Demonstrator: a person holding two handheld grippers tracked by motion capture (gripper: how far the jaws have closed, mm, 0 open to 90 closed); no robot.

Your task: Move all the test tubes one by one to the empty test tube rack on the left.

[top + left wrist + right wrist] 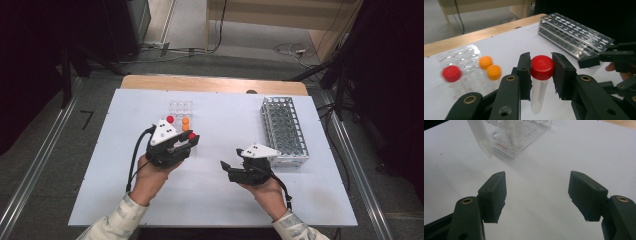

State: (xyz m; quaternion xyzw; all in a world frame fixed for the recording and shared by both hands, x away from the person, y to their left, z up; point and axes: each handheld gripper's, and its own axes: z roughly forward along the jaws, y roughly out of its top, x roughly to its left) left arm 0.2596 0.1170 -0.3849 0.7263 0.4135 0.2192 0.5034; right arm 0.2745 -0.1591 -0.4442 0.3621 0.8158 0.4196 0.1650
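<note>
left gripper (541, 75) clamps red-capped tube (539, 85) | axis vertical | cap up

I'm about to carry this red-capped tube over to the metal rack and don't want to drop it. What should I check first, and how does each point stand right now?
1. Left gripper shut on the red-capped tube: ok, both jaws press on the cap.
2. Tube hanging upright, clear of the table: ok in the left gripper view.
3. Tube lifted out of the clear rack: ok; one red-capped and two orange-capped tubes sit in it.
4. Metal rack has free holes: ok.
5. Right gripper ready: ok, jaws wide open, nothing between them.
6. Firmness of the grip on the cap: cannot tell.
</note>
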